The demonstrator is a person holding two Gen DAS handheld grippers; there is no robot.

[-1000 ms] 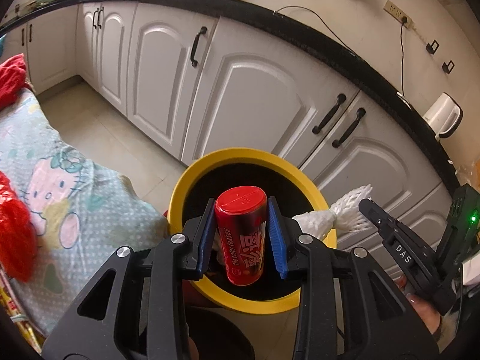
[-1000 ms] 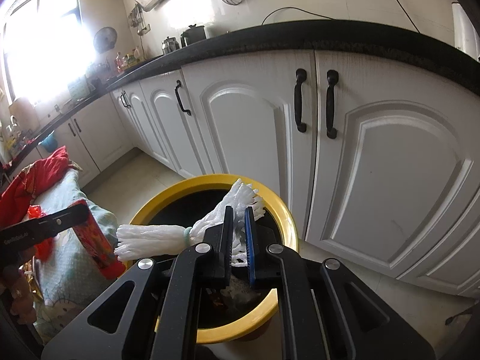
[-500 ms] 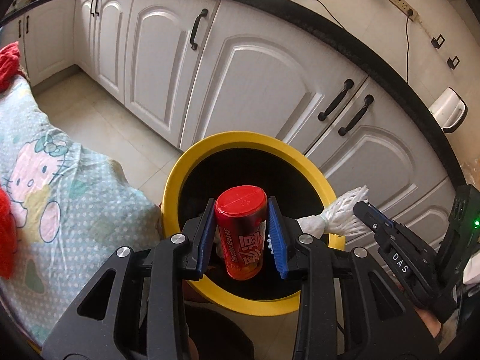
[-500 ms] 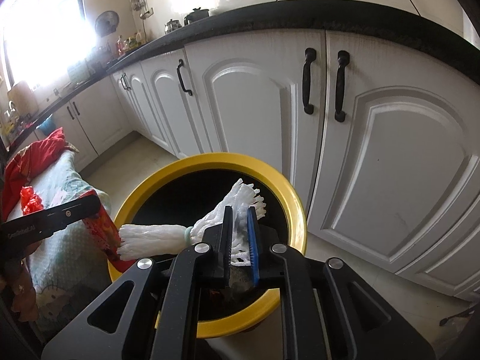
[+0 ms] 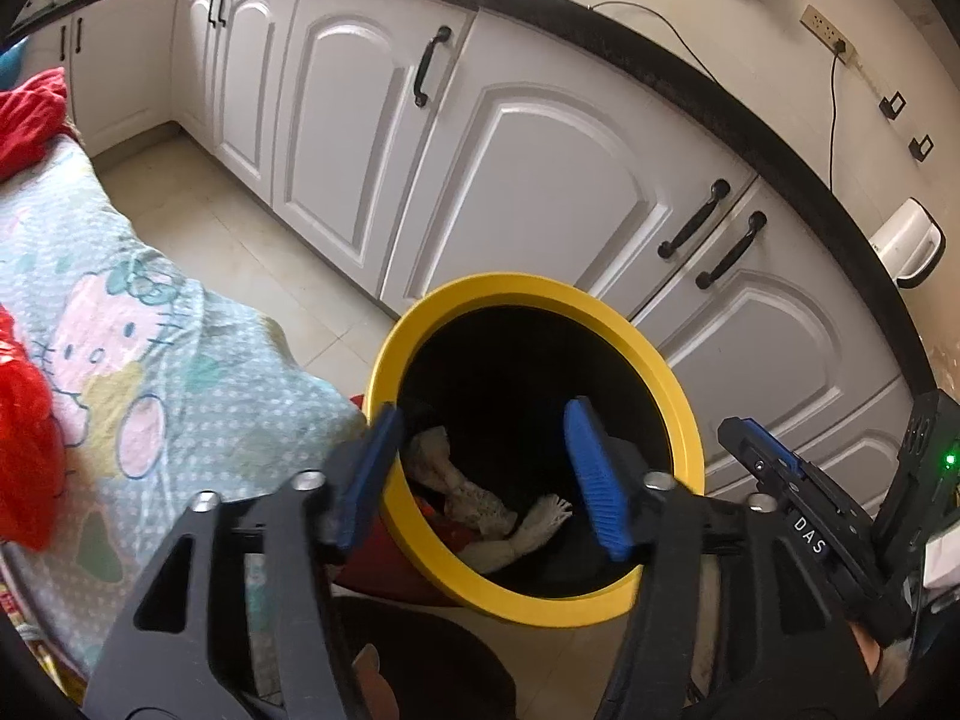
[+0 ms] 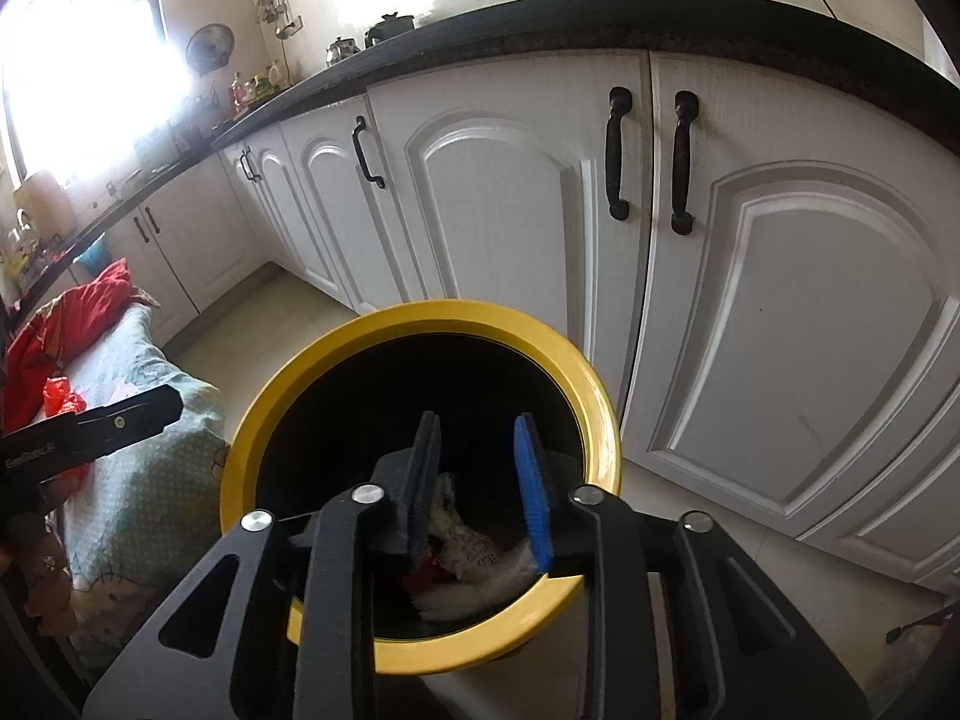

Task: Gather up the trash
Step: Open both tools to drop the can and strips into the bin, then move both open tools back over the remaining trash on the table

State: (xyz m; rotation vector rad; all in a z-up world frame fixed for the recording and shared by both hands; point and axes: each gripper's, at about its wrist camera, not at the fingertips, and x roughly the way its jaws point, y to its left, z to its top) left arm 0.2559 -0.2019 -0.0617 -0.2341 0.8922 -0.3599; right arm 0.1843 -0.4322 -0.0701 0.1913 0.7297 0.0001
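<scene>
A yellow-rimmed bin (image 5: 684, 414) (image 6: 603, 402) with a black inside stands on the kitchen floor by the cabinets. My left gripper (image 5: 477, 468) hovers over its mouth, jaws opening, nothing between them. My right gripper (image 6: 477, 480) also hangs over the bin, jaws opening and empty; its black body (image 5: 798, 510) shows at the right of the left wrist view. White foam netting (image 5: 534, 531) (image 6: 474, 546) and other scraps lie at the bottom. A bit of red (image 6: 423, 570) shows beside the netting; the red can itself I cannot make out.
White cabinet doors (image 5: 528, 180) with black handles run behind the bin under a dark counter (image 6: 540, 24). A cartoon-print blue cloth (image 5: 138, 336) covers a surface left of the bin, with red fabric (image 6: 66, 318) on it.
Both grippers have let go: the red can left the left jaws and the white foam netting left the right jaws. The netting now lies inside the bin. Both pairs of jaws stand wider.
</scene>
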